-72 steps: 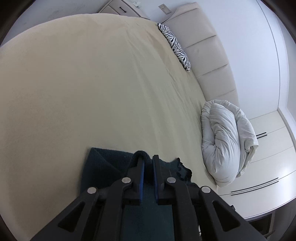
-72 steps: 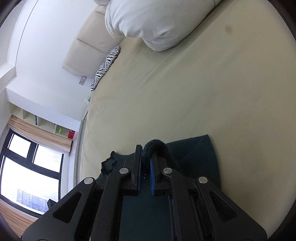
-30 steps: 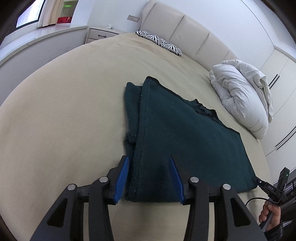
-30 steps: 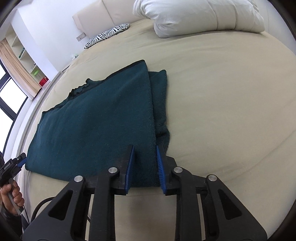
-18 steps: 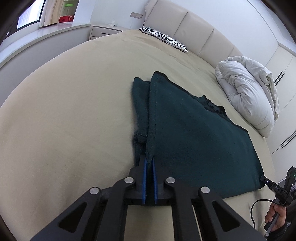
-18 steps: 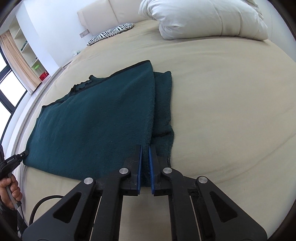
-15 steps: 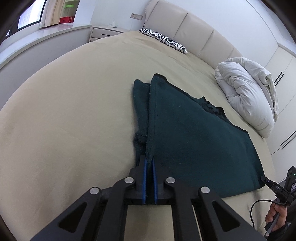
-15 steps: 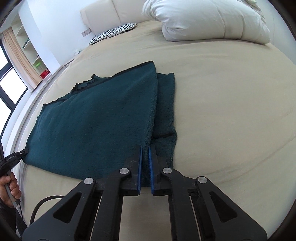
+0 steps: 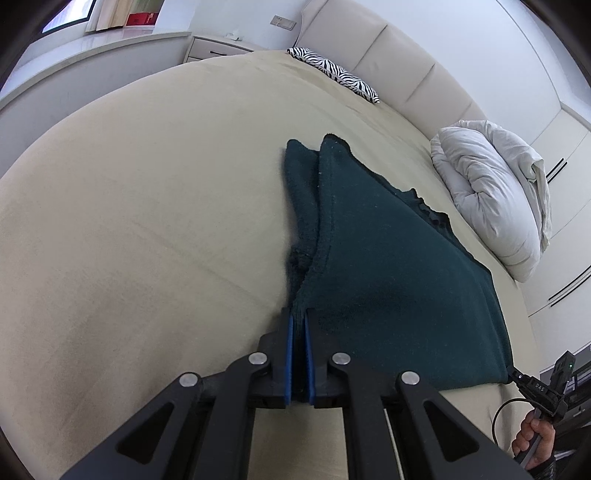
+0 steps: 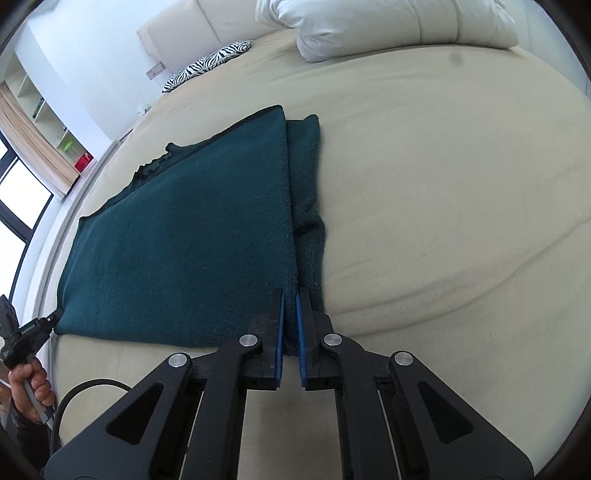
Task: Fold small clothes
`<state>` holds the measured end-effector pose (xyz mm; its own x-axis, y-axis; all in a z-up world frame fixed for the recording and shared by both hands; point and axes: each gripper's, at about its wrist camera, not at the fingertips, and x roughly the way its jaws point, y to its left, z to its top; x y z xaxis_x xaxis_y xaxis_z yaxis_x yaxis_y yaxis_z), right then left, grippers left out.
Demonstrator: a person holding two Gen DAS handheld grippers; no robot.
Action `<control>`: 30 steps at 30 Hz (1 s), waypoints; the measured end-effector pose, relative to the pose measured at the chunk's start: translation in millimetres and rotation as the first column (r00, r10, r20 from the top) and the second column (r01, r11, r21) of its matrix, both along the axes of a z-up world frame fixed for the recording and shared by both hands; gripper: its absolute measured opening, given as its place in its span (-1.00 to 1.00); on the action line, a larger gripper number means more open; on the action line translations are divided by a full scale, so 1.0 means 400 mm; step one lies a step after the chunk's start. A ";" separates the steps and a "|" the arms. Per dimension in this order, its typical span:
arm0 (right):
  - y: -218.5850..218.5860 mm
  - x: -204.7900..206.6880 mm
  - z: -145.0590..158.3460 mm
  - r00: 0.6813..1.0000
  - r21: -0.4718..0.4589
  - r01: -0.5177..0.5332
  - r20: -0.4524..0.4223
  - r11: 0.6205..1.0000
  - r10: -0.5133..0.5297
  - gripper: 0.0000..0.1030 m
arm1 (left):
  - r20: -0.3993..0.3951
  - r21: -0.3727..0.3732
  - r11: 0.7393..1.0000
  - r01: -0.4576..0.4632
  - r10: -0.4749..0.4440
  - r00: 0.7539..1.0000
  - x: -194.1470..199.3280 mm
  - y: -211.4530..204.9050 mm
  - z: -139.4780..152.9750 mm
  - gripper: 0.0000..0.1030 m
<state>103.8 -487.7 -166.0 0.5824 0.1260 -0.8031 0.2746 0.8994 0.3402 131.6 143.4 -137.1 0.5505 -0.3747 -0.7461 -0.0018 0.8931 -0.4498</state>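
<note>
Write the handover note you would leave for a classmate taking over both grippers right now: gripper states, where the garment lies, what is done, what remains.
Left gripper: shut on the near left corner of the dark green garment.
Right gripper: shut on its near right corner.
The garment lies flat on the beige bed, side strips already folded in.
Left to do: probably lift both corners and fold the near edge away toward the far edge, then release.

Duvet (image 10: pixel 388 26) cropped above – sweater's (image 10: pixel 184 236) underside hidden.
</note>
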 end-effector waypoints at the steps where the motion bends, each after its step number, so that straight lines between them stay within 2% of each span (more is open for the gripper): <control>1: -0.001 -0.002 0.000 1.000 0.008 0.005 0.002 1.000 -0.005 -0.91 | 0.002 0.006 1.000 0.002 -0.002 1.000 0.000 -0.002 0.001 -0.86; 4: -0.009 -0.011 0.007 0.999 0.060 0.027 0.016 0.998 -0.028 -0.91 | 0.004 0.026 1.000 0.011 -0.011 1.000 0.001 -0.008 0.001 -0.86; 9: -0.014 -0.008 -0.021 1.000 0.053 0.024 -0.008 0.998 -0.024 -0.91 | 0.015 0.064 0.997 0.030 -0.031 0.999 -0.005 -0.016 0.005 -0.86; 14: -0.004 -0.014 -0.022 1.000 0.040 0.024 -0.003 0.999 -0.024 -0.91 | 0.018 0.056 0.998 0.027 -0.028 0.999 -0.002 -0.012 0.000 -0.85; 19: -0.012 -0.009 -0.029 1.000 0.057 0.011 0.001 0.998 -0.011 -0.89 | 0.030 0.031 1.000 0.005 -0.006 1.000 -0.010 -0.002 0.018 -0.68; 21: -0.017 -0.008 -0.024 1.000 0.070 0.017 -0.006 0.997 -0.016 -0.86 | 0.077 0.084 0.996 -0.006 0.000 0.997 -0.022 -0.012 0.060 -0.64; 23: -0.020 -0.010 -0.002 0.999 0.066 0.023 -0.023 0.998 -0.022 -0.69 | 0.132 0.123 0.992 -0.004 -0.012 0.991 -0.024 -0.026 0.108 -0.63; 24: -0.022 -0.014 0.020 0.999 0.040 0.048 -0.026 0.998 -0.047 -0.42 | 0.152 0.135 0.991 -0.005 -0.016 0.988 -0.019 -0.035 0.128 -0.55; 25: -0.024 -0.016 0.039 0.998 0.025 0.065 -0.013 0.998 -0.065 -0.26 | 0.172 0.147 0.989 -0.005 -0.021 0.985 -0.008 -0.047 0.146 -0.51; 27: -0.027 -0.011 0.087 0.995 0.020 0.081 0.051 0.996 -0.082 -0.18 | 0.212 0.170 0.985 0.009 -0.046 0.976 0.028 -0.085 0.175 -0.28; 30: -0.002 0.055 0.130 0.992 0.080 0.026 0.119 0.996 -0.035 -0.17 | 0.251 0.230 0.973 0.025 -0.084 0.964 0.098 -0.166 0.185 -0.20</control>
